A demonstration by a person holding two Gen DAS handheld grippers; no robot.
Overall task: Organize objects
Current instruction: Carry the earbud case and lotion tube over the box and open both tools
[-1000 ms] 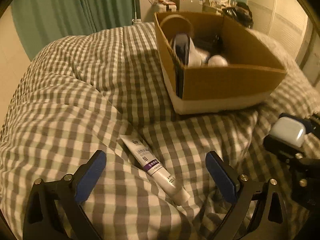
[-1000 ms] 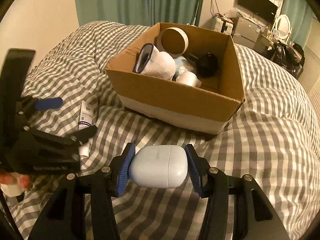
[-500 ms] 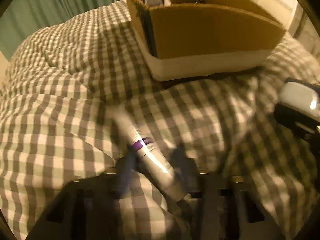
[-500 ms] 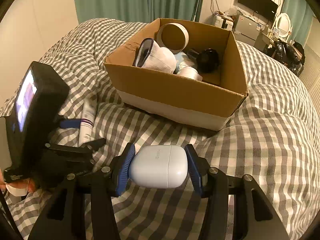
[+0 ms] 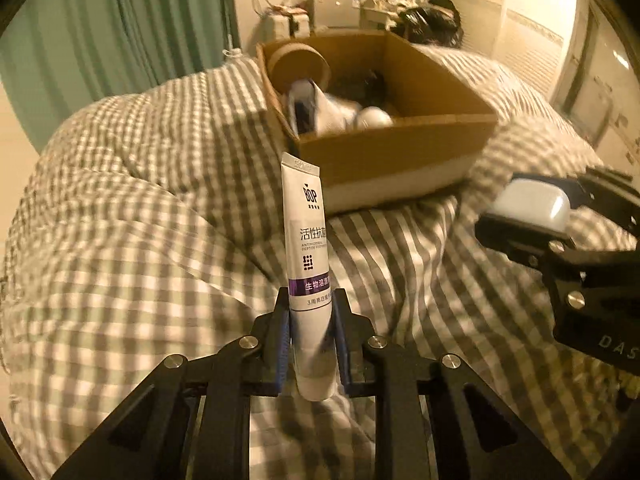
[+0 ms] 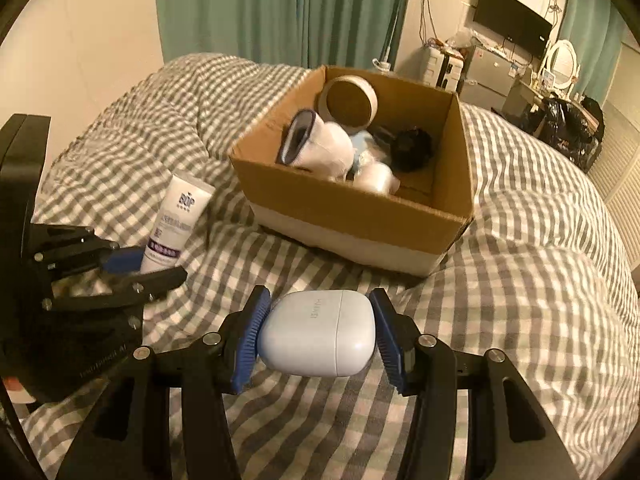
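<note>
My left gripper [image 5: 310, 320] is shut on a white toothpaste tube [image 5: 306, 236] with a purple band and holds it upright above the checked duvet; it also shows in the right wrist view [image 6: 178, 220]. My right gripper [image 6: 318, 336] is shut on a white earbud case [image 6: 318, 334], also seen in the left wrist view [image 5: 532, 204]. An open cardboard box [image 6: 360, 210] sits ahead on the bed, holding a round tin, a white cup-like item, a black object and other white items. Both grippers are short of the box.
The grey-and-white checked duvet [image 5: 120, 240] is lumpy, with a mound to the left. Green curtains [image 6: 280, 12] hang behind the bed. A cluttered desk with a TV and a mirror [image 6: 516, 52] stands at the far right.
My left gripper went down to the tube lying on the duvet, closed on it, and lifted it upright. My right gripper has kept hold of the earbud case and barely moved.
</note>
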